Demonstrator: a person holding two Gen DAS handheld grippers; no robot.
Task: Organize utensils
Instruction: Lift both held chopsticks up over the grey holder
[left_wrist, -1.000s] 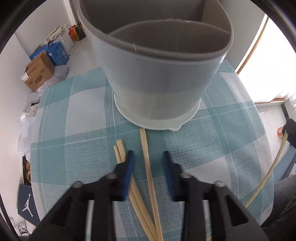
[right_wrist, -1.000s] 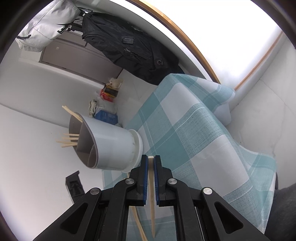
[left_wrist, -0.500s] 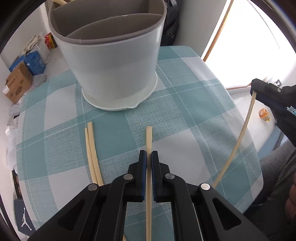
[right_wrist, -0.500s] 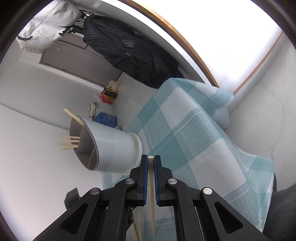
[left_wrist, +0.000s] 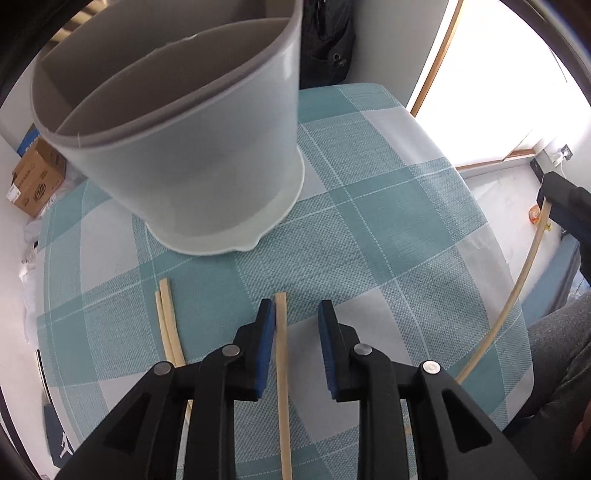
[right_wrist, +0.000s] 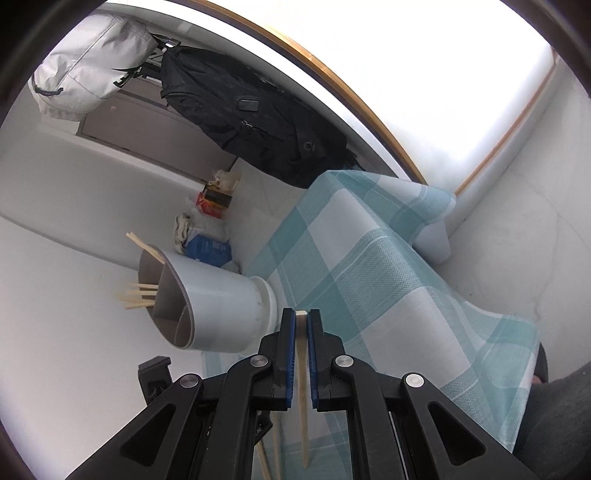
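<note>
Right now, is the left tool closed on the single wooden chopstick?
No, the left tool is open; the single wooden chopstick lies between its fingers with a gap.

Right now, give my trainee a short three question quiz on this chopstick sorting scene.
1. True or false: the left gripper is shut on a chopstick.
2. What does the right gripper hold?
A. a chopstick
B. a spoon
C. nothing
3. Fill in: beside the chopstick between the left jaws, ___ more chopsticks lie on the checked tablecloth in front of the utensil holder.

Key: 1 false; 2 A; 3 two
</note>
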